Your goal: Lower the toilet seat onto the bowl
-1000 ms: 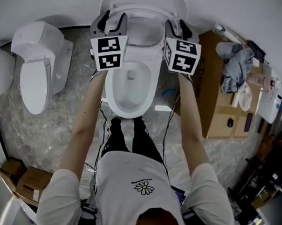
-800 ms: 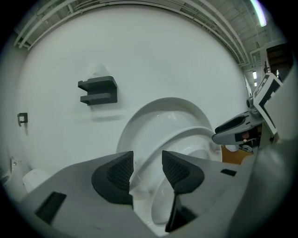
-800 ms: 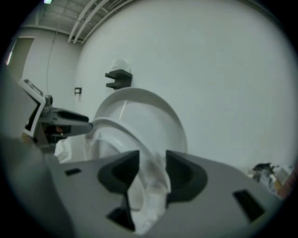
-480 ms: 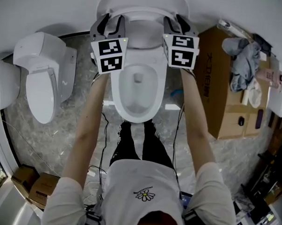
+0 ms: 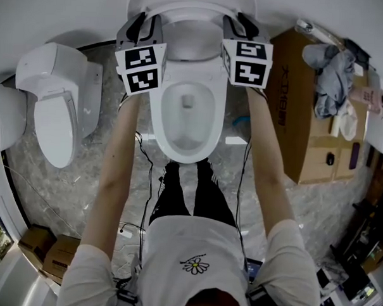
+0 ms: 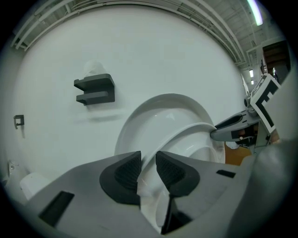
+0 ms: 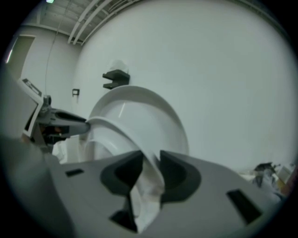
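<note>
White toilet seat (image 5: 185, 11) raised; both arms stretched fwd, L gripper (image 6: 148, 168) & R gripper (image 7: 151, 169) jaws just closing, clamped on its rim, opposite sides.

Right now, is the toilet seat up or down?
Up. The toilet seat stands raised off the bowl, tilted close to the lid behind it, and the bowl's rim lies bare.

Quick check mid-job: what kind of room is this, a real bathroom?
Probably a test or display space, not a home bathroom: a second toilet stands beside the toilet in front with no partition, cardboard boxes sit on the floor, and the ceiling shows bare beams and strip lights.
</note>
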Available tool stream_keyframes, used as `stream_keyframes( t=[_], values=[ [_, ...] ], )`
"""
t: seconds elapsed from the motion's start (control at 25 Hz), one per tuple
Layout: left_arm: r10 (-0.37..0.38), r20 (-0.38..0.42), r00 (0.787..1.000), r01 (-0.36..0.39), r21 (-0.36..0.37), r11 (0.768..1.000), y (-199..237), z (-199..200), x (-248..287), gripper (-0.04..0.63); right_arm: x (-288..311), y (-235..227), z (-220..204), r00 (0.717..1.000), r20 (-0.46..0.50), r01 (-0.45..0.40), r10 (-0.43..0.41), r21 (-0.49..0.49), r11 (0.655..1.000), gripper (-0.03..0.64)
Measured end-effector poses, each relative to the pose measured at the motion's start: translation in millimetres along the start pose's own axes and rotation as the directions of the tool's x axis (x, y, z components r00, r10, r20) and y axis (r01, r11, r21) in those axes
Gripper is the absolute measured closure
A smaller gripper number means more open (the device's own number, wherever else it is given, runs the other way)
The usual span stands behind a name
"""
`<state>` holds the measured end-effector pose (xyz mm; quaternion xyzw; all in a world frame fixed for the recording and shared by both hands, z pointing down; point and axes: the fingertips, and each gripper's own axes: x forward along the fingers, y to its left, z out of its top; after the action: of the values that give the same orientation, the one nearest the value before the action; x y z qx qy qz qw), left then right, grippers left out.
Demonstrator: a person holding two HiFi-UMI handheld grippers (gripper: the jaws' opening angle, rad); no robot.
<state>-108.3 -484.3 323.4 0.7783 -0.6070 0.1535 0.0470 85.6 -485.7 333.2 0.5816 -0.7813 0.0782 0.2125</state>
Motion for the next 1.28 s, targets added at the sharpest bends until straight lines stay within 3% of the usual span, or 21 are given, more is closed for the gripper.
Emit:
stream_keyframes(
  t=[0.64, 0.96, 1.12, 1.28],
  values=[
    [-0.074, -0.045, 0.996, 0.072, -0.04, 0.997, -3, -2, -14, 0.479, -15, 4, -3, 0.999, 0.027, 0.034, -0.034, -0.023, 0.999, 0.5],
    [-0.118, 0.005, 0.993, 0.118, -0.044, 0.992, -9, -8, -40, 0.476, -40, 13, -10, 0.995, 0.078, 0.06, -0.059, -0.009, 0.998, 0.5],
    [-0.109, 0.072, 0.991, 0.111, -0.021, 0.994, -11, -7, -50, 0.477, -48, 14, -11, 0.993, 0.104, 0.062, -0.059, -0.022, 0.998, 0.5],
    [-0.12, 0.062, 0.991, 0.121, -0.011, 0.993, -15, -10, -59, 0.477, -57, 16, -15, 0.992, 0.109, 0.061, -0.06, -0.011, 0.998, 0.5]
  ],
)
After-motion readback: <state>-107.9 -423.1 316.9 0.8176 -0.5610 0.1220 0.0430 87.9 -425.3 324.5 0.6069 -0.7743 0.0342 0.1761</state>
